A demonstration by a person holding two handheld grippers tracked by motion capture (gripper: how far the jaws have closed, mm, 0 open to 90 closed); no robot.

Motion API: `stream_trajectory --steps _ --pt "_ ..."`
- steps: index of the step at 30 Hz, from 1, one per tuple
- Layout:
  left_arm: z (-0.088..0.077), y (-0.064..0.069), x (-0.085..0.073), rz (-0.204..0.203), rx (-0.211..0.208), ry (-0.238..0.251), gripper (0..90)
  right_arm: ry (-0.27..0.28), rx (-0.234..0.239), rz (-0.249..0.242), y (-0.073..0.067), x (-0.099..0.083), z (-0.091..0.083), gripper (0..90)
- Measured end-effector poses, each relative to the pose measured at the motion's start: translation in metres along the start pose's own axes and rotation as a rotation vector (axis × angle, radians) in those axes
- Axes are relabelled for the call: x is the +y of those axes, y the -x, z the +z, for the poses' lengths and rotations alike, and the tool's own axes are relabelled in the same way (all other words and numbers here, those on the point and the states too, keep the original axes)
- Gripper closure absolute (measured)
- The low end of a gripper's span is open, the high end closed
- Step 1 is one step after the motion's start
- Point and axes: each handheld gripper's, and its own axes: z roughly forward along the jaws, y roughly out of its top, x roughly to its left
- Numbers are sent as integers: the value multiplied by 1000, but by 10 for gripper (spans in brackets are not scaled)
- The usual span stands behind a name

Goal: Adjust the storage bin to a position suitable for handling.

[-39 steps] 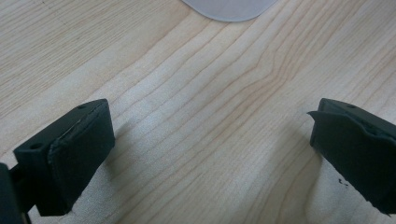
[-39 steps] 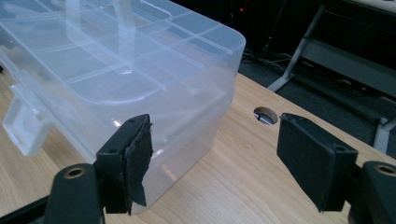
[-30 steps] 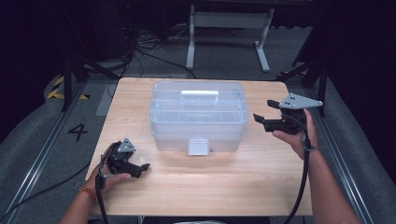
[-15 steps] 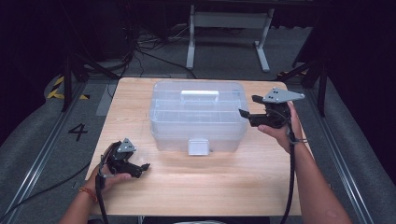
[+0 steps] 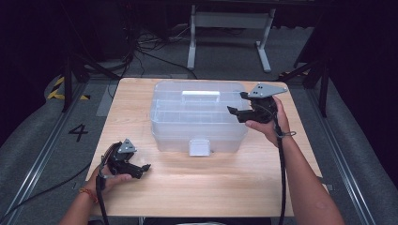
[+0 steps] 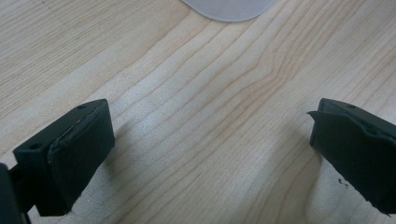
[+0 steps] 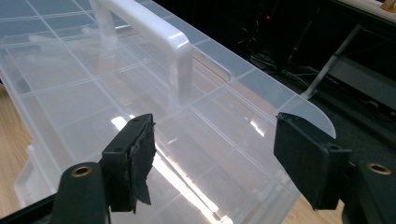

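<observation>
High view: the right gripper (image 5: 237, 110) has moved in over the clear organiser box (image 5: 197, 117), jaws apart, empty. Its white handle (image 7: 149, 28) lies just ahead, likely the next grasp.

light: bright overhead on table (image 5: 141, 98), surroundings dark | shadows: soft, short, under left jaws | glare: white streaks on box (image 7: 182, 177) lid | blur: high view soft, slightly grainy; jaw edges near lens out of focus | distortion: none obvious
</observation>
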Motion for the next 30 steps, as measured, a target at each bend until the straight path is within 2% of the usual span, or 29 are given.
stream_trajectory --steps 17,22,27,30 --pt "0 0 0 1 0 0 3 -32 16 -12 -7 13 25 315" --pt "0 0 0 1 0 0 3 -26 19 -11 -6 16 29 339" --pt "0 0 0 0 1 0 3 -31 14 -41 -8 23 33 376" --pt "0 0 0 0 1 0 3 -55 6 -62 -8 26 36 415"
